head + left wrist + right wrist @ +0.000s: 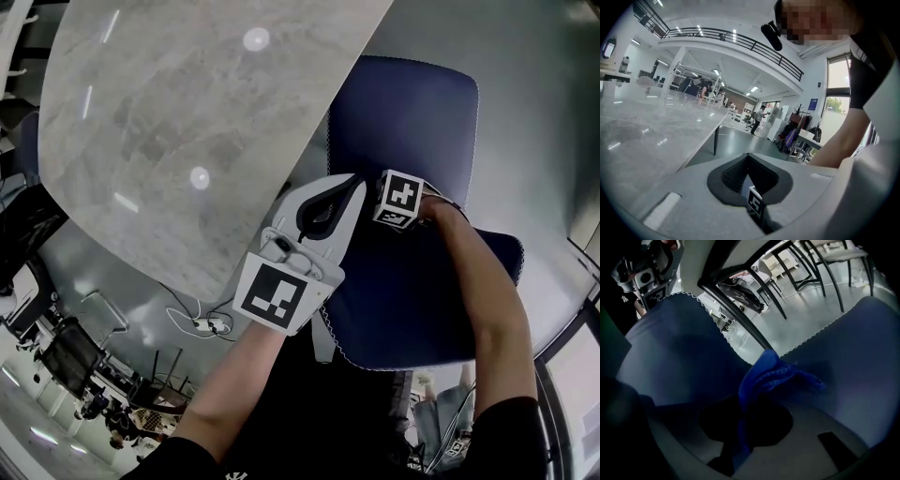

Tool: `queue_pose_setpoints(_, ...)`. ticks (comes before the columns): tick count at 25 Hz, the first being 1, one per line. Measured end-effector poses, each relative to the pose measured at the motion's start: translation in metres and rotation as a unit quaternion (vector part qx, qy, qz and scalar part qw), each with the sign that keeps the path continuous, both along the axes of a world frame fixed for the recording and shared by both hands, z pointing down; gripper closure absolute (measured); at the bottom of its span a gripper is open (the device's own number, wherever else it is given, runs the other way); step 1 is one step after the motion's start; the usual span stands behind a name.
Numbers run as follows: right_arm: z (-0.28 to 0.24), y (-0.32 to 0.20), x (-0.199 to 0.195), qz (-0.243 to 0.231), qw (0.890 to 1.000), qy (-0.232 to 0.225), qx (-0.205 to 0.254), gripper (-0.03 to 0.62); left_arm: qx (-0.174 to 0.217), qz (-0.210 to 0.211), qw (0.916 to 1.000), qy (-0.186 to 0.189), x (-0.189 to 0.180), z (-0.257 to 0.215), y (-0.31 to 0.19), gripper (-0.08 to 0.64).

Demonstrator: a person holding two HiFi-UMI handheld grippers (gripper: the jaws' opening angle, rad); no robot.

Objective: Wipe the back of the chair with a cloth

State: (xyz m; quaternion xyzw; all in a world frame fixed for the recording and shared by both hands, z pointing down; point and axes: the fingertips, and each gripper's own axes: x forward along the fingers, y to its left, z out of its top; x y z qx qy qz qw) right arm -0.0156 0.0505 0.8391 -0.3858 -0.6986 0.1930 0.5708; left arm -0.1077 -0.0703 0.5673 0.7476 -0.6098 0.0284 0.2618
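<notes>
Hidden: cloth [777, 375] did not show in the head view; right gripper [398, 199] showed only its marker cube there, with its jaws out of sight down by the chair [412, 309]
Hard to make out: right gripper view was very dark low down, jaw edges barely readable; where exactly the cloth touched the chair could not be told
Cut off: table [169, 141] ran out of the head view at top and left; both of the person's arms were cut at the near edge
Counts: two grippers, one cloth, one blue chair with two padded panels, one grey marble table, a few small figures far off in the left gripper view
Right gripper state: jaws pressed together, pinching the bunched blue cloth, which stuck out past the tips
Cloth place: low between the chair's two panels, at the crease where they met, back panel to its left and seat to its right in the right gripper view
Left gripper [347, 190] state: jaws pressed together, nothing between them
Left gripper place: at the left edge of the chair's near panel, just left of the right gripper's cube, between chair and table
Chair place: right of the table, seat far, back panel near
Other: black chair legs [806, 268] stood on the floor beyond the blue chair
</notes>
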Motion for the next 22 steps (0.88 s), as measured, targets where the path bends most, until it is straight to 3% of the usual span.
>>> queue_pose_setpoints(6, -0.038, 0.007, -0.002, 0.015, 0.997, 0.017, -0.076, 0.528, -0.003, 0.004, 1.0, 0.004, 0.001, -0.004, 0.001, 0.552)
queue_pose_setpoints(22, -0.204, 0.032, 0.024, 0.017, 0.994, -0.059, -0.085, 0.527, 0.015, 0.02, 0.9997, 0.002, 0.029, -0.056, 0.018, 0.552)
